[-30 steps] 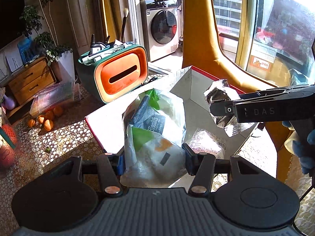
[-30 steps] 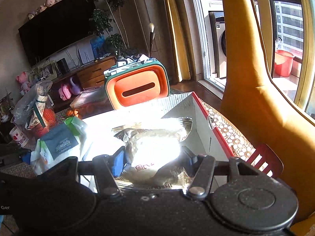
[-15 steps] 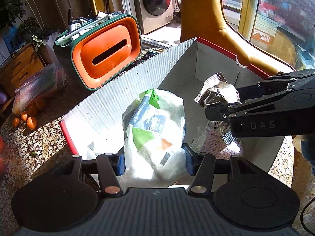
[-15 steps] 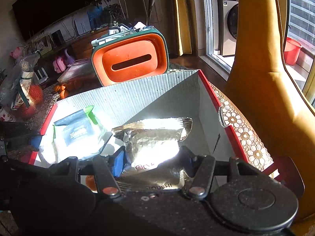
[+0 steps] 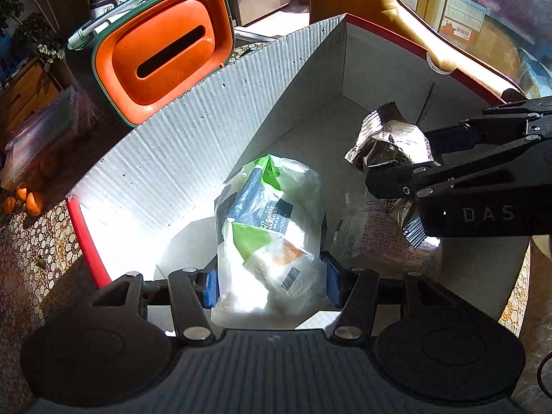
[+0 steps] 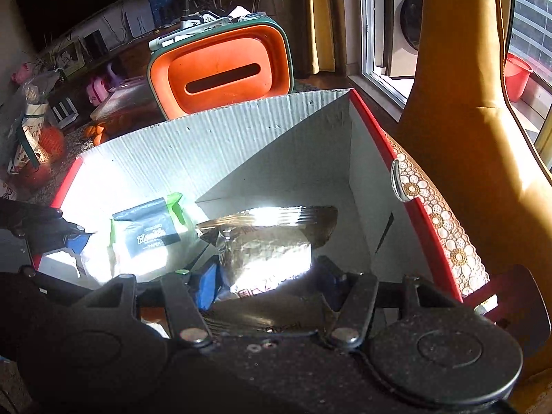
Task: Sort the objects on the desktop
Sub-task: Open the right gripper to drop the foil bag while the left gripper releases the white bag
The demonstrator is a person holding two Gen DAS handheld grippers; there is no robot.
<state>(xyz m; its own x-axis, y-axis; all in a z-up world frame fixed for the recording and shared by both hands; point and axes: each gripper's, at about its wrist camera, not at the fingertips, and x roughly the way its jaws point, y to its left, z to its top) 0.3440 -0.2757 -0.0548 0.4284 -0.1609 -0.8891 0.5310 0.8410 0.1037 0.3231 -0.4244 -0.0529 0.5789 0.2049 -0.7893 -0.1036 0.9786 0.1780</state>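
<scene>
My left gripper (image 5: 270, 283) is shut on a white, green and dark-blue tissue pack (image 5: 269, 227) and holds it inside the white cardboard box with red rims (image 5: 193, 138). My right gripper (image 6: 267, 281) is shut on a crinkled silver foil snack bag (image 6: 272, 245) and holds it inside the same box (image 6: 362, 179). The right gripper and foil bag (image 5: 390, 145) show at the right of the left wrist view. The tissue pack (image 6: 148, 238) shows at the left of the right wrist view. A clear patterned packet (image 5: 386, 241) lies on the box floor.
An orange and green container (image 5: 162, 58) with pens on top stands just behind the box; it also shows in the right wrist view (image 6: 224, 72). A yellow chair back (image 6: 459, 103) rises at the right. Oranges (image 5: 27, 203) lie on the lace-covered table at the left.
Both grippers have moved forward and down into the box with their loads. The box walls now fill both views.
</scene>
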